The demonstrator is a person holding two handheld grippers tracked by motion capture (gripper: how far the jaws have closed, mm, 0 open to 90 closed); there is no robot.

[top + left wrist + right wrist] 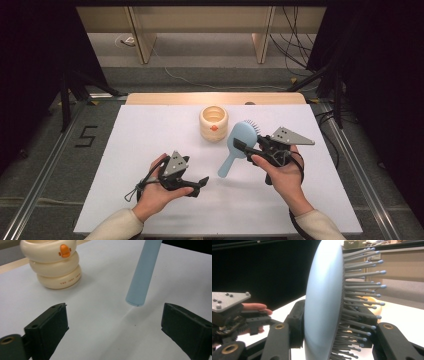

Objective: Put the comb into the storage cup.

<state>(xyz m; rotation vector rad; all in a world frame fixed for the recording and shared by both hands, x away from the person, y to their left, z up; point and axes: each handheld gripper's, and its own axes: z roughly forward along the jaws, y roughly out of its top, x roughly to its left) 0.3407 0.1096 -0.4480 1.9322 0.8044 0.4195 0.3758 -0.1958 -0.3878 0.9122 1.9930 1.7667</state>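
Hairbrush [239, 141]: pale blue, round-headed, clamped by its head in the right claw and carried above the bench. In the high view the handle slants down and toward the person's left, and its end hangs over the white surface.
Brush head [324, 302]: in the right gripper view it stands on edge between the two black jaws, smooth back to one side, ball-tipped bristles [362, 287] to the other.
Brush handle [143, 272]: in the left gripper view it comes down from the top edge as a plain blue tube. Its cut end hangs just above the bench, ahead of the left claw's jaws and nearer the right-hand one in that view.
Right claw [243, 146]: closed on the hairbrush head, one jaw on the back, the other in among the bristles. A hand grips its body from below.
Left claw [199, 185]: jaws wide apart with nothing between them, low over the bench. In the high view it lies nearer the person than the hairbrush and to its left, clear of the handle end.
Duck cup [214, 123]: cream, built of stacked rings, with an orange beak on its side. It stands upright on the bench just left of the hairbrush head and beyond the handle end.
Bench [150, 145]: white top, with a wooden strip along the far edge behind the duck cup.
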